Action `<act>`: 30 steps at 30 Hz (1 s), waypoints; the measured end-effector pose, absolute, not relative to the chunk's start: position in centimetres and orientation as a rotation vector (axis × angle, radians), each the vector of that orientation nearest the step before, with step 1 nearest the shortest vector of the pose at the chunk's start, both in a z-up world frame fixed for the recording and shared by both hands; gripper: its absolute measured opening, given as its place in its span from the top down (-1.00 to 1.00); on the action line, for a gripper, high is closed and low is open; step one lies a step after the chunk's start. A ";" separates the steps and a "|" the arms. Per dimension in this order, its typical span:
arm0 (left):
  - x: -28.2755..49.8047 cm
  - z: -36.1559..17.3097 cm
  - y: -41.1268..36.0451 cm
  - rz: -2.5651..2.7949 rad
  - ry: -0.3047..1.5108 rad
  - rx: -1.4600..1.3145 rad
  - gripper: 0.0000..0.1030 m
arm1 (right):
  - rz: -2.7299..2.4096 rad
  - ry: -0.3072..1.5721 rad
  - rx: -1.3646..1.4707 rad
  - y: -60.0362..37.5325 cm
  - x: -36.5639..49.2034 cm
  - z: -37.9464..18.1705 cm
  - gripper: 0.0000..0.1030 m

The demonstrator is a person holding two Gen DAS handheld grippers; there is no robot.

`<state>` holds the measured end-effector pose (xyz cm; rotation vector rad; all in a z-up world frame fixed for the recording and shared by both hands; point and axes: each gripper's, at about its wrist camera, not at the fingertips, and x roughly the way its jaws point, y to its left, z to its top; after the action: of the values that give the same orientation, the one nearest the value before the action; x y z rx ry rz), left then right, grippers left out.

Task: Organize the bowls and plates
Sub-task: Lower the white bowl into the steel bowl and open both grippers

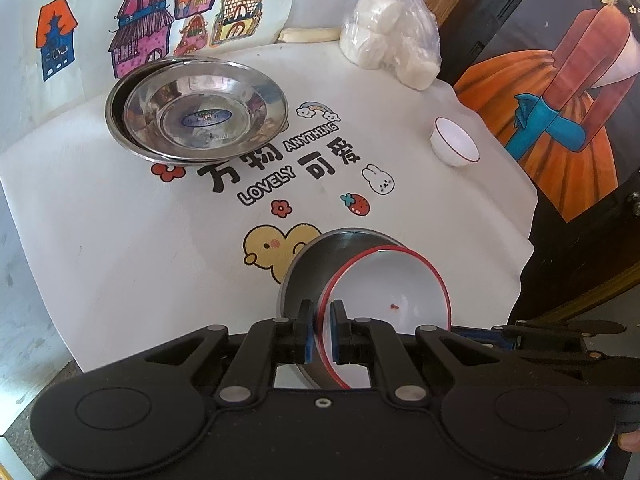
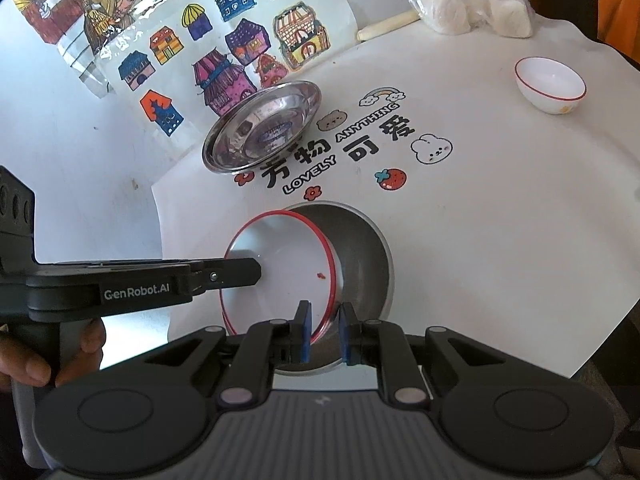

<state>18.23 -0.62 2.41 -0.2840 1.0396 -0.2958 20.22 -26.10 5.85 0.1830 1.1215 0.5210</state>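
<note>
A white bowl (image 1: 392,288) with a red rim leans tilted inside a grey bowl (image 1: 320,260) at the near edge of the table. My left gripper (image 1: 323,312) is shut on the white bowl's left rim. In the right wrist view the white bowl (image 2: 280,252) and grey bowl (image 2: 364,256) lie just ahead. My right gripper (image 2: 325,320) is shut across the white bowl's red rim on the opposite side. Stacked steel plates (image 1: 200,112) rest at the far left. A small white bowl (image 1: 454,142) stands alone at the right.
A bag of white buns (image 1: 392,36) and a cream stick (image 1: 308,34) lie at the table's back. Drawings of houses lean behind the steel plates (image 2: 264,128). The white printed tablecloth (image 1: 120,240) ends close on the right. A hand (image 2: 24,364) holds the left gripper's handle.
</note>
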 end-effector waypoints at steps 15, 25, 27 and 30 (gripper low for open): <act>18.8 1.6 -0.9 -0.285 1.068 -0.268 0.81 | 0.510 1.153 0.187 -26.0 20.8 5.2 0.69; 19.2 1.5 -0.8 -0.284 1.075 -0.284 0.78 | 0.514 1.160 0.191 -26.1 21.2 5.1 0.69; 19.2 1.6 -0.8 -0.286 1.072 -0.289 0.75 | 0.516 1.156 0.188 -26.1 21.1 5.1 0.68; 19.3 1.9 -0.7 -0.289 1.057 -0.295 0.71 | 0.514 1.146 0.182 -26.1 21.1 5.2 0.64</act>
<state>19.27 -0.72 1.93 -0.2948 1.0568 -0.2889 21.15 -26.09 5.25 0.1825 1.1456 0.5135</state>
